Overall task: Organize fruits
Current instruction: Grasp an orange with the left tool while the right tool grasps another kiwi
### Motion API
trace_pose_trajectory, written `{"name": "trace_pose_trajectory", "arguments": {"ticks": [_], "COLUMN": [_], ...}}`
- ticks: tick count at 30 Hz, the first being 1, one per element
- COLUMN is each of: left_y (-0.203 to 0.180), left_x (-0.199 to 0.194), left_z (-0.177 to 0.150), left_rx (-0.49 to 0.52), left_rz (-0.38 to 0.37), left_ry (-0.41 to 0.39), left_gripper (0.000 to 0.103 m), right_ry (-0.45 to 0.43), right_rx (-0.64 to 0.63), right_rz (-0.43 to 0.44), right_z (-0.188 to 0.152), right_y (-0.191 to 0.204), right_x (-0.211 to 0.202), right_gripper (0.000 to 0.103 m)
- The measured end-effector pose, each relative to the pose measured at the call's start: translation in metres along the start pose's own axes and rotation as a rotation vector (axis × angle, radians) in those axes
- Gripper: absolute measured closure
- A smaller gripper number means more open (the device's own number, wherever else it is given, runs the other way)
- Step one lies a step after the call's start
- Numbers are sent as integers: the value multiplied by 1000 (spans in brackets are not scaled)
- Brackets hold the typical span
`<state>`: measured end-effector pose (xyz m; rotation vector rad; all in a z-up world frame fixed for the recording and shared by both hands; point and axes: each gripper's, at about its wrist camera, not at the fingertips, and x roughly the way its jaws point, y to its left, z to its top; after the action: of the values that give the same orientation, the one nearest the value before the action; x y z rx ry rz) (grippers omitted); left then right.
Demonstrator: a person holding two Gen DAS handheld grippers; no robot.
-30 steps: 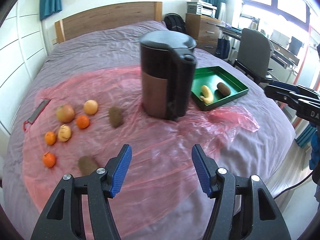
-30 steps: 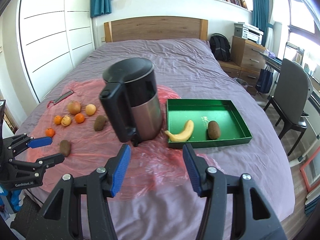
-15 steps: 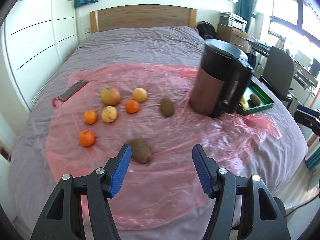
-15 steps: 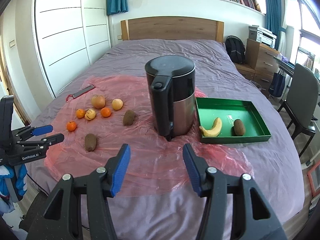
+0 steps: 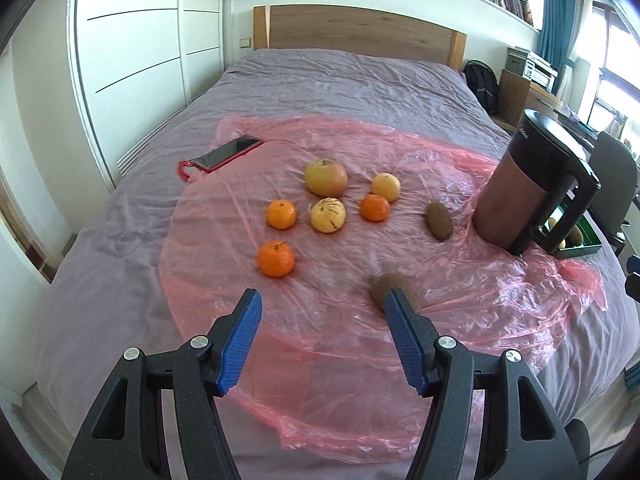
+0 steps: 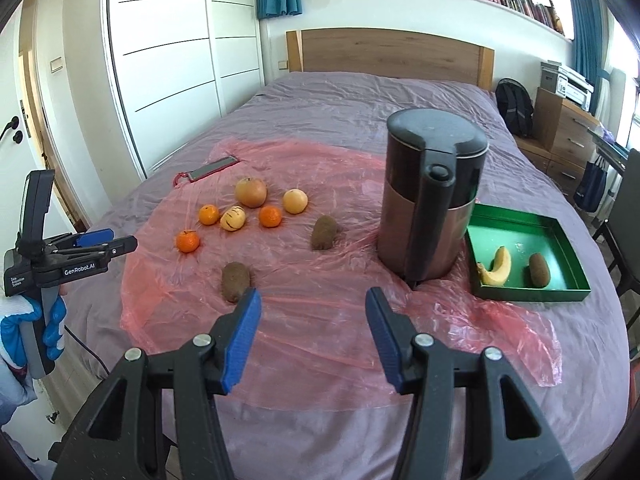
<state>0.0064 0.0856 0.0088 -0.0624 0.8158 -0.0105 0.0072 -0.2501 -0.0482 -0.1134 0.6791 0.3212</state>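
We see a bed with a purple cover. Directly on it lie a pink plastic sheet across the middle, a phone at the sheet's far left edge, and a green tray at the right, its left edge on the sheet.

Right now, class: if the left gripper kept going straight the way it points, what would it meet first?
Probably the pink plastic sheet on the bed, between its open fingers. The left gripper points downward; the nearest kiwi sits just off-line by its right finger, though depth is unclear.
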Motion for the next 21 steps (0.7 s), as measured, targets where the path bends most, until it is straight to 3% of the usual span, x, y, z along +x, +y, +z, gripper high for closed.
{"name": "trace_pose_trajectory", "arguments": {"ticks": [10,21], "left_y": [42,59], "left_x": [35,90], "left_z": [-6,4], "left_rx": [-69,-88], "left_rz": [50,65], "left_ry": [50,119], "left_gripper": [44,44], "right_ry": [67,169], "right_rx": [-60,-116], "right_rz": [71,157], "right_z": [4,6], "right_y": [42,84], "right_x": [54,135], "right_gripper": [46,46]}}
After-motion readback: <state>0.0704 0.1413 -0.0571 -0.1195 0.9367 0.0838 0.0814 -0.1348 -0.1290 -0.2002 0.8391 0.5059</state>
